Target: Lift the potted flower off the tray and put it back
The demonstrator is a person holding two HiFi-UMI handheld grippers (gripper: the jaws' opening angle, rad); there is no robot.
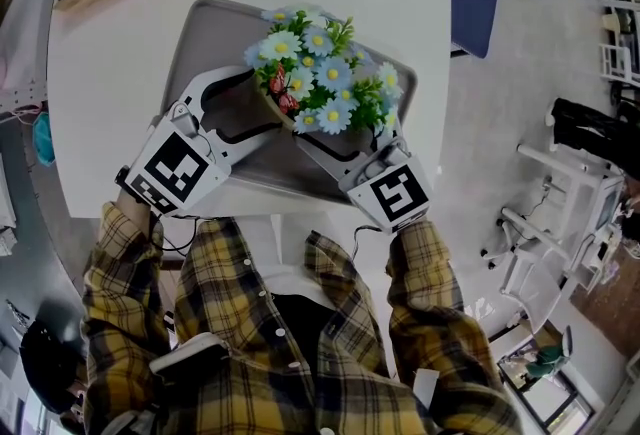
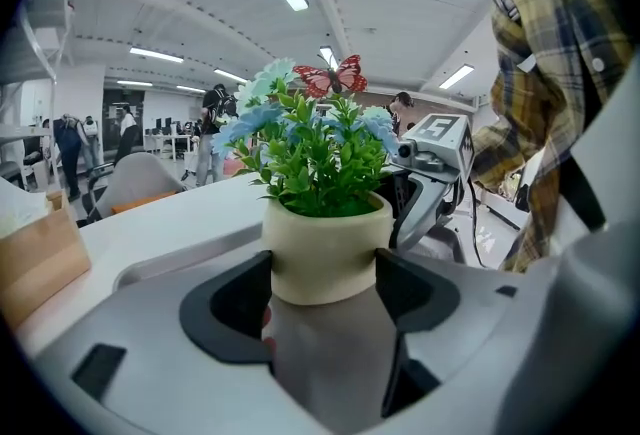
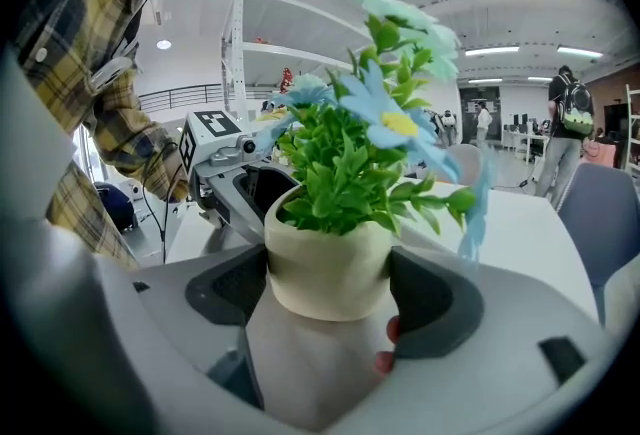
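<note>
Head view first: where is the potted flower [image 1: 318, 73]?
— Caught between both grippers, over the grey tray [image 1: 205, 33] on the white table [image 1: 110, 103]. The left gripper [image 1: 268, 101] reaches in from one side and the right gripper [image 1: 345, 131] from the other, with their tips under the blue blooms. I cannot tell whether its base touches the tray.

Left gripper view, then?
— The cream pot [image 2: 325, 248] sits squarely between the jaws of the left gripper [image 2: 322, 278]. Both dark pads [image 2: 240, 293] press against its sides. Green leaves, pale blue flowers and a red butterfly [image 2: 338, 78] rise above the jaws. The right gripper [image 2: 412, 198] stands just beyond the pot.

Right gripper view?
— Much the same from the opposite side. The right gripper [image 3: 328, 288] is clamped on the pot [image 3: 328, 268], with its pads [image 3: 430, 293] touching it on either side. The left gripper [image 3: 250, 191] shows just behind the pot, and the table [image 3: 520, 223] stretches ahead.
</note>
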